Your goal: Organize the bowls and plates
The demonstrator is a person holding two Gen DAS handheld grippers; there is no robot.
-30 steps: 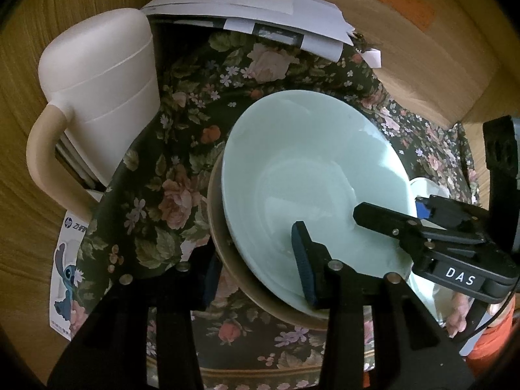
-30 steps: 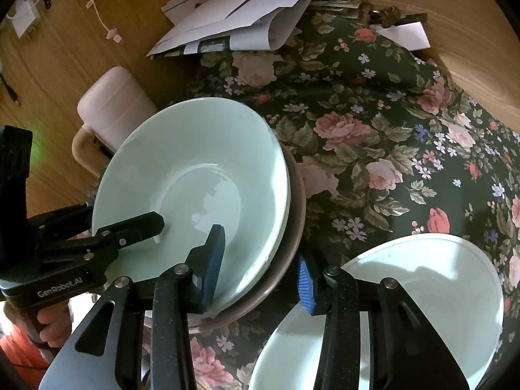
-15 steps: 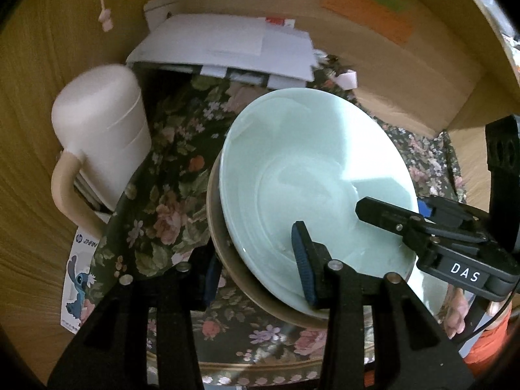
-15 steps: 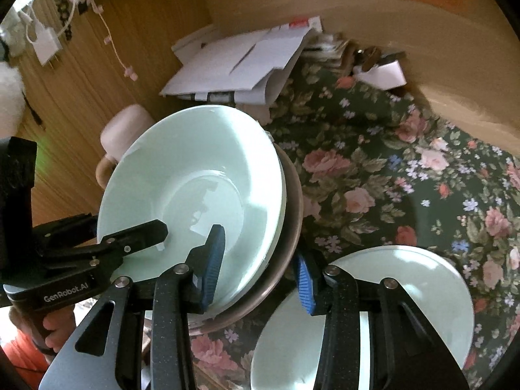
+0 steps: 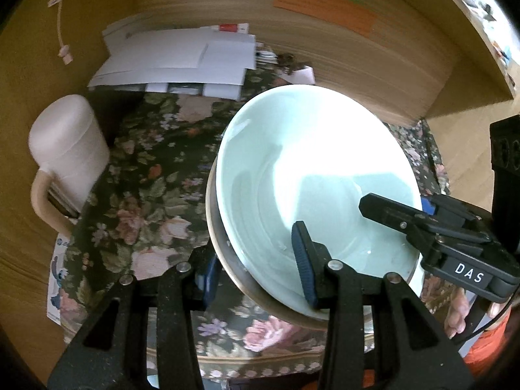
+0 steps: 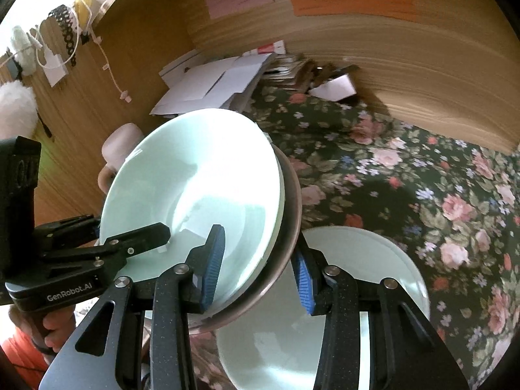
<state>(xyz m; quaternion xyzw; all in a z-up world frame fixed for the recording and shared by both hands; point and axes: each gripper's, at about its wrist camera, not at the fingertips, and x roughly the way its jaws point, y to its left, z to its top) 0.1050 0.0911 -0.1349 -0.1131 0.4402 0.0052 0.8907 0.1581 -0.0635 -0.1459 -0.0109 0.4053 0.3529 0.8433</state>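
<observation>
— Floral cloth point(image 6: 422, 175), dark with pink roses, covers the surface, and light wooden walls point(image 5: 373, 52) close it in on the far side, with an orange paper strip point(image 6: 354, 0) stuck to the wood. What is being held?

— A stack of two: a pale green glazed bowl point(image 5: 312, 175) nested in a brown-rimmed bowl point(image 5: 224, 260). Both are tilted and off the cloth, carried between the two grippers.

— How are the grippers set?

— The left gripper point(image 5: 256, 269) is clamped over the near edge of the stack, one blue pad point(image 5: 302, 260) inside the green bowl and the other finger under the brown rim. The right gripper point(image 6: 256, 269) is clamped on the opposite edge the same way, one pad inside, one outside. A hand point(image 6: 48, 325) shows below the left gripper's handle in the right wrist view.

— Anything else on the surface?

— A second pale green bowl point(image 6: 367, 292) sits on the cloth below the right gripper. A cream lidded jug with a handle point(image 5: 65, 162) stands at the left, near a pile of white papers point(image 5: 182, 61) at the back corner. A white cord point(image 5: 61, 26) hangs on the left wall.
</observation>
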